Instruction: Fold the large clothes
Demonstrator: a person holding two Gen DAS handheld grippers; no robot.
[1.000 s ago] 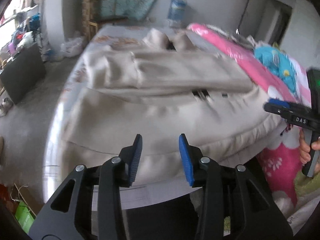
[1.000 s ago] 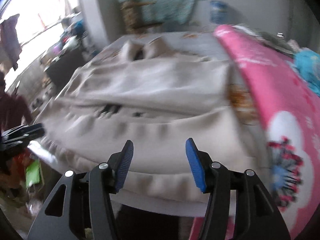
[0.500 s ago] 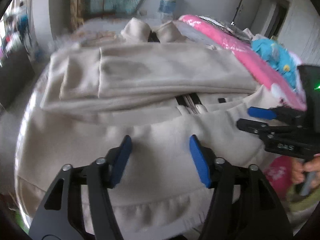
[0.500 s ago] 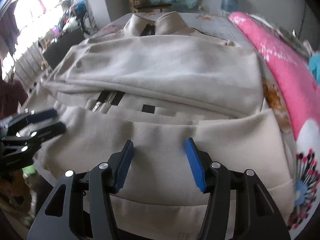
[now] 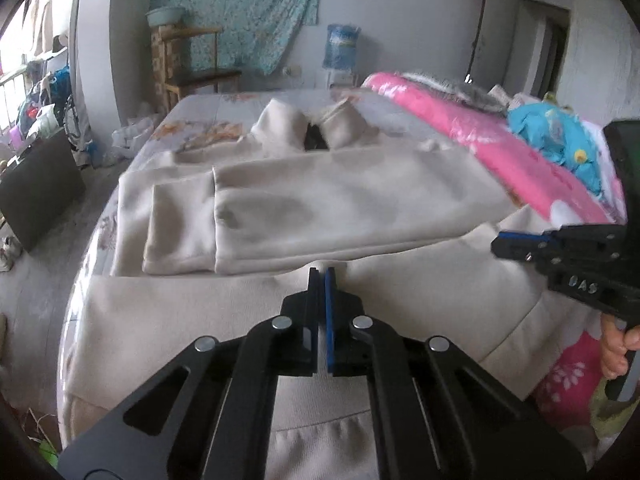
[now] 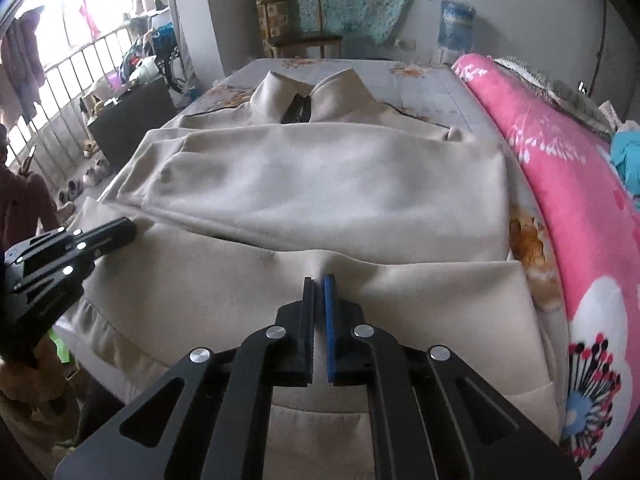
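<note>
A large beige zip jacket lies spread on the bed, collar at the far end, both sleeves folded across the chest. It also shows in the right wrist view. My left gripper is shut, pinching the jacket's lower front fabric into a small ridge. My right gripper is shut the same way on the lower front panel, further right. Each gripper shows in the other's view: the right one, the left one.
A pink flowered blanket runs along the bed's right side, with a blue cloth on it. The bed's left edge drops to the floor, where a dark box stands. A wooden chair stands beyond the bed.
Both grippers were open above the jacket's hem. They moved forward onto the lower front panel and closed, each pinching up fabric.
</note>
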